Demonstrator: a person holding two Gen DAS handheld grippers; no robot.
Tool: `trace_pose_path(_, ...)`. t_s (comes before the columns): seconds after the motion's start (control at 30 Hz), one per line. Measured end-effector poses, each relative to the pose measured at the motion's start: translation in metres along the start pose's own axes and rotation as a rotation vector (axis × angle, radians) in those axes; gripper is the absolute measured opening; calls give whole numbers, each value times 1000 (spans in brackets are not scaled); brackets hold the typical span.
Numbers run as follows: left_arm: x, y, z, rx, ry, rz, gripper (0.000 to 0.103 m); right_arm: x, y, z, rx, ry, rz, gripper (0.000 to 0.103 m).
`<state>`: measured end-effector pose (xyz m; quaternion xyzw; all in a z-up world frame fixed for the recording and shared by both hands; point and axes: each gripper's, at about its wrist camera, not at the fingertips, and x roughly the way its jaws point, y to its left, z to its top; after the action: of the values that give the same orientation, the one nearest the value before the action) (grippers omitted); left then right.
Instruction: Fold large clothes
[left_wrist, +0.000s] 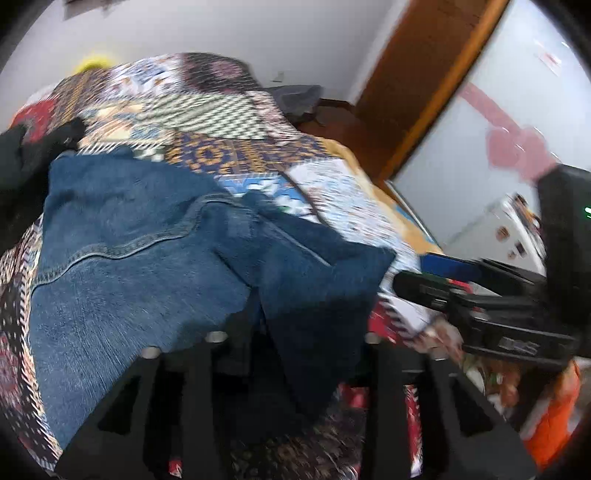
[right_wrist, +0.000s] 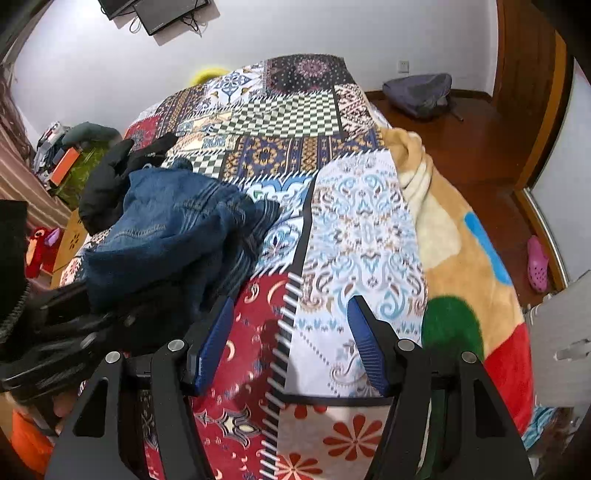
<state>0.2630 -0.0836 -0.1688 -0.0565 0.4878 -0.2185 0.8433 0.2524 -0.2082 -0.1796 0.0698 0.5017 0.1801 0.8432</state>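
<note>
Blue-padded fingers (right_wrist: 221, 343) of the right gripper (right_wrist: 291, 343) stand well apart with nothing between them, only the patchwork bedspread (right_wrist: 354, 229) showing in the gap. From this gripper the denim garment (right_wrist: 177, 236) lies bunched on the bed at about ten o'clock, clear of both fingers, with a black garment (right_wrist: 114, 177) just beyond it at eleven. In the left wrist view, which is blurred, the left gripper (left_wrist: 291, 354) has the denim garment (left_wrist: 147, 258) draped right over its front, spreading from the fingers toward twelve and ten o'clock; its fingertips are hidden under the cloth, so whether they pinch it I cannot tell. At three o'clock in that view sits the right gripper (left_wrist: 480, 306), beside the denim's edge.
</note>
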Motion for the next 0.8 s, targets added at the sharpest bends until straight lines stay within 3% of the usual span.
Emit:
trace_pose_path(0.03,-4,-2,0,14,0,-13,51,1,0,2,-9,0,-2,60)
trace_pose_path(0.23,-48,-11,-15,86,-90,57,51,-22,5,-1,-65,-56,-11,60)
trace_pose_path(0.37,-81,11,-15,59,-155,111,53,-35,17,5,-84,-105,7,60)
trace_pose_path(0.47,-100,35,-16,31,-188,168,60,-37,30,13,-100,-123,12,60)
trace_pose_path(0.6,-107,75,-20,-30,-172,254,61,-34,51,21,-139,-129,12,60)
trace_pose_path(0.8,-98,111,-37,-85,-122,303,61,-31,77,29,-210,-141,6,60)
